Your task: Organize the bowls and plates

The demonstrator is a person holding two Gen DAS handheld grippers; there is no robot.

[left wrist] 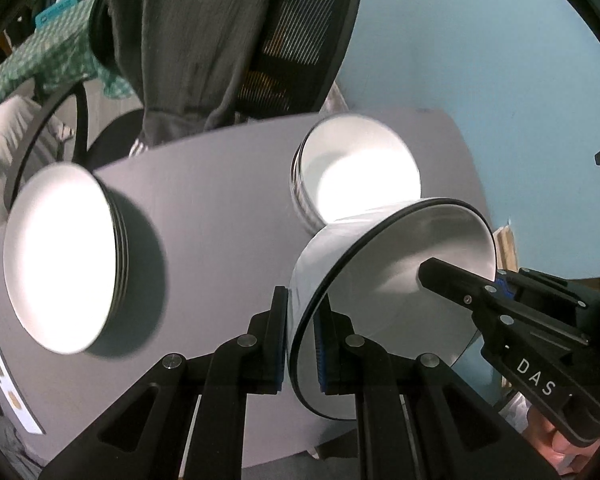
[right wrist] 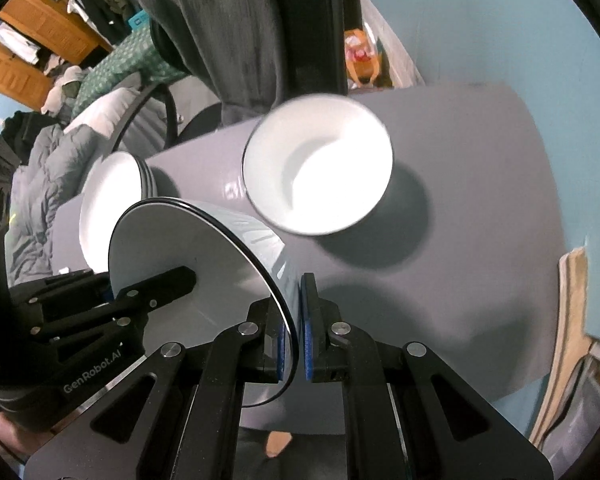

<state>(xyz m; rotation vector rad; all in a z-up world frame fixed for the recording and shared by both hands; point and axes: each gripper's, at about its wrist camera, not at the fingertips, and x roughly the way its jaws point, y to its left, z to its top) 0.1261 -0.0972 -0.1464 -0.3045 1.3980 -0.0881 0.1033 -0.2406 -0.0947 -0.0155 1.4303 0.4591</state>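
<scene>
1. Pale blue wall (left wrist: 480, 60) fills the back of the room, and a black mesh office chair (left wrist: 300, 32) draped with a dark grey garment (left wrist: 188, 40) stands at the far edge of the table.
2. Grey matte tabletop (left wrist: 220, 208) carries everything here, with a green checked cloth (left wrist: 48, 60) visible beyond its far left side.
3. Over by the table's left edge sits a stack of white round plates with dark rims (left wrist: 64, 256), flat on the surface.
4. Near the far edge, close to the chair, stands a stack of white deep bowls (left wrist: 352, 168), nested and upright.
5. Now the action: one white bowl with a thin black rim (left wrist: 380, 280) is up off the table, tilted on its side near the front edge, just in front of the bowl stack.
6. Left gripper (left wrist: 302, 344) is clenched on the bowl's rim, blue pads pressing either side of the wall.
7. Right gripper (right wrist: 296, 340) is clamped on the opposite rim, one finger inside the bowl and one outside.
8. At the front left corner lies a white smartphone (left wrist: 8, 388), camera side up.
</scene>
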